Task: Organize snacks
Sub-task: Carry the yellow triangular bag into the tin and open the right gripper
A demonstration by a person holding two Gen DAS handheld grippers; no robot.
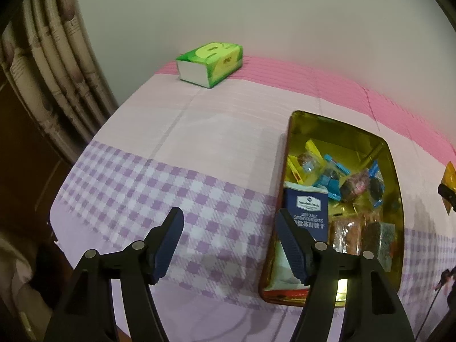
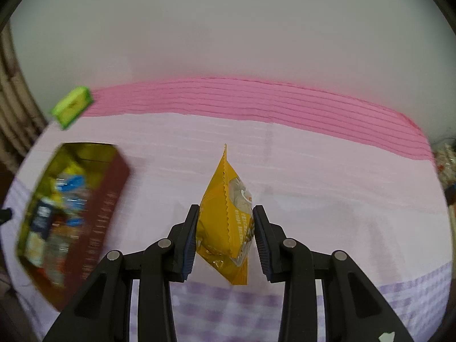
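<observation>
R hand-held gripper [image 2: 225, 238] clamped on yellow snack pouch [image 2: 228, 222], held above bench, right of tin [image 1: 394, 171] w/ snacks. L hand-held gripper [image 1: 230, 245] wide open, empty. Step: carry; next probably needs pouch over tin, then release.

The left gripper [image 1: 229, 222] hovers with jaws spread wide and nothing between them, fingers pointing toward 12 o'clock. The right gripper [image 2: 225, 222] has both pads pressed inward, clamped.
</observation>
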